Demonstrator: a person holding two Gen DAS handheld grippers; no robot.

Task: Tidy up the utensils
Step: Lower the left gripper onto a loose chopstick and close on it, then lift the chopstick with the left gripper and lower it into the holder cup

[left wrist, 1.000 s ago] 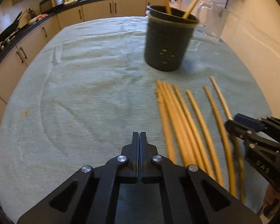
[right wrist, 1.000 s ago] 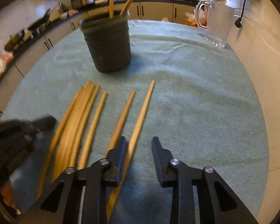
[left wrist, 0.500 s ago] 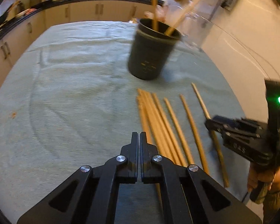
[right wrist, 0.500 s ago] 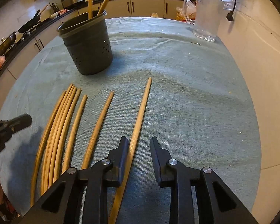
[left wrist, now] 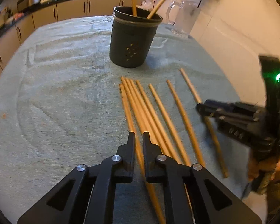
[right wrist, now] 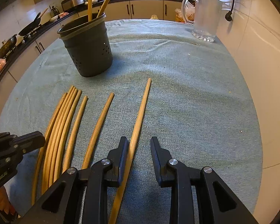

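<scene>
1. Left claw (left wrist: 138, 136) just cracked apart, straddling one chopstick in the bundle (left wrist: 140, 112) on the bench (left wrist: 56, 93): could pinch two.
2. Right claw (right wrist: 138, 141) spread beside the lone chopstick (right wrist: 141, 110): may nudge it.
3. Holder (right wrist: 87, 46) stands near: risks tipping.

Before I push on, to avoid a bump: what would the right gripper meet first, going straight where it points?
Probably the right gripper would meet the rightmost wooden chopstick lying between its open jaws on the grey-green cloth; depth is unclear.

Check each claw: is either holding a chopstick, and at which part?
Nothing is held. The left claw has just been opening, a narrow gap over the bundled chopsticks. The right claw stands open astride the rightmost chopstick, which lies flat on the cloth.
</scene>
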